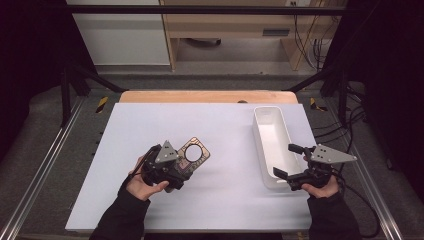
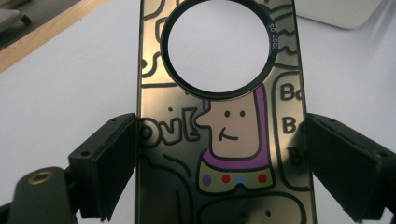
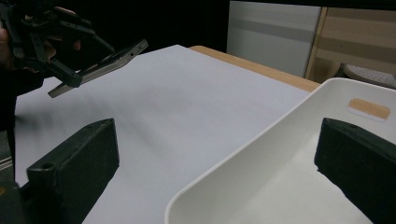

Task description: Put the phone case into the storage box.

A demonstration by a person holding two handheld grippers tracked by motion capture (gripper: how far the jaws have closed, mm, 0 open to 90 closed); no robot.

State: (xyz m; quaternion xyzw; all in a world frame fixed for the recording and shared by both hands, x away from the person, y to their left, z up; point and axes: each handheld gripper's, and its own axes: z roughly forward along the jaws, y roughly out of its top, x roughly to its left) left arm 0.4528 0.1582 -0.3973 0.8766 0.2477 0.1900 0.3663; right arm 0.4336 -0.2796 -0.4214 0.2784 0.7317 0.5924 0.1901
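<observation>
In the high view, the left claw [image 1: 181,167] is held above the near left part of the white desk [image 1: 220,200], closed on the near end of a flat phone case [image 1: 194,156] with a round hole. The case points toward the far right and sits raised off the desk. The person's left hand [image 1: 142,185] wraps the claw's body from below. On the right, a long white bin [image 1: 263,131] lies lengthwise from near to far on the desk. The right claw [image 1: 289,161] stands open at the bin's near end, one jaw over the bin's right rim and the other at its near end wall; whether either jaw touches the bin cannot be told here. The right hand [image 1: 320,189] holds it from the near side.

In the left gripper view, the phone case [image 2: 224,140] runs up the middle, clamped on its two long edges by the black jaws. Its dark glossy face carries a cartoon figure with a purple hood and coloured dots, and the black-ringed hole sits at the far end. The white bin [image 2: 336,11] shows at the top right.

In the right gripper view, the jaws are spread wide, one either side of the bin's near wall [image 3: 243,163], the left jaw outside over the desk [image 3: 177,107] and the right jaw inside the bin. At far left the left claw [image 3: 70,65] holds the phone case [image 3: 107,63] edge-on, tilted up and clear of the desk.
</observation>
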